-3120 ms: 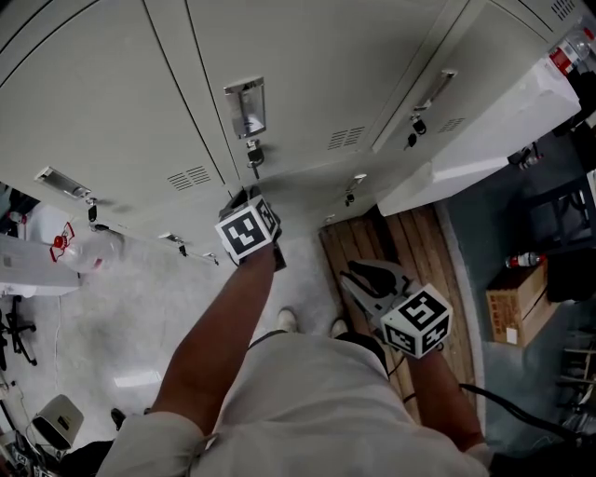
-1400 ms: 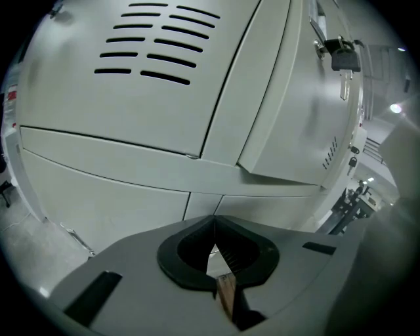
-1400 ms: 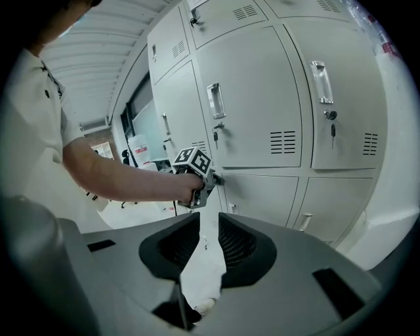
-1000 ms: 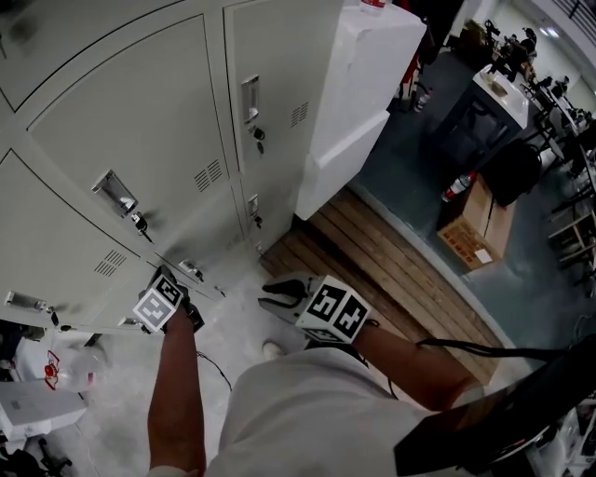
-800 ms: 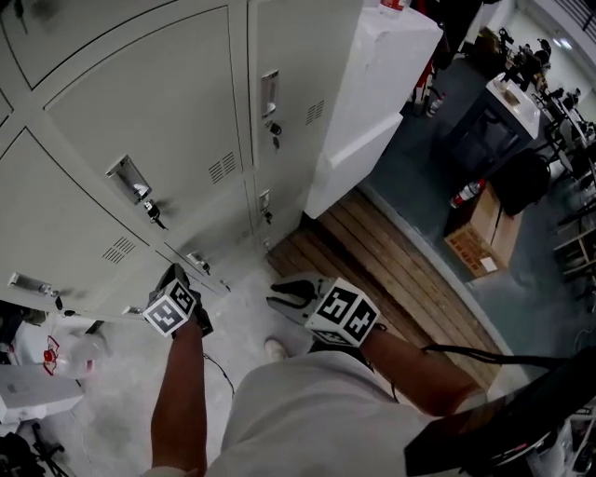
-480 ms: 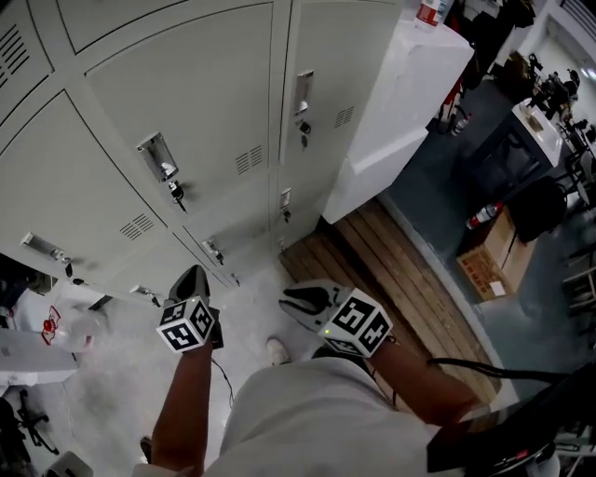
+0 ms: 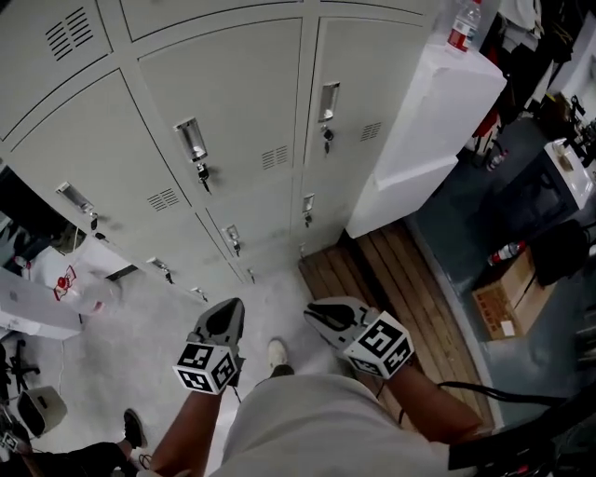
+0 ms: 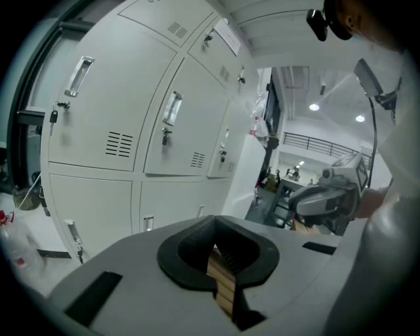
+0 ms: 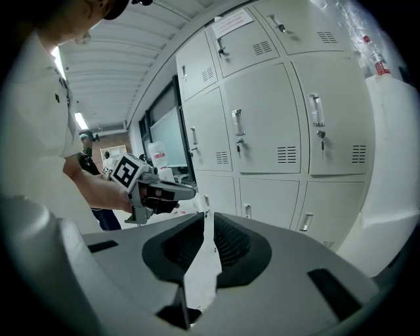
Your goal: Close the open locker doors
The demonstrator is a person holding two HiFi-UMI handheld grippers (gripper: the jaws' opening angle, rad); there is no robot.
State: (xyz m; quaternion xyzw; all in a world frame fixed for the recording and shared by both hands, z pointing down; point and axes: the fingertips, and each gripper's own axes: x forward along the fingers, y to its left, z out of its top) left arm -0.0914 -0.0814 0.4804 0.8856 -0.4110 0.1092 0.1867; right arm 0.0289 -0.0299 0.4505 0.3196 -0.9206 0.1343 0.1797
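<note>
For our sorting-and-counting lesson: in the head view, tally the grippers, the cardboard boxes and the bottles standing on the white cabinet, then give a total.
grippers: 2 (left gripper, jaws shut; right gripper, jaws have just been closing, a narrow gap left, nothing between them)
cardboard box: 1
bottle on white cabinet: 1
total: 4

Floor (image 7: 140,359) has wood pallet (image 7: 419,279) & cardbd box (image 7: 507,303).

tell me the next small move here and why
Probably look onward for any door left ajar: every locker door in view sits flush, and the left gripper, shut, and the right gripper, jaws just closing on nothing, hang clear of them.
</note>
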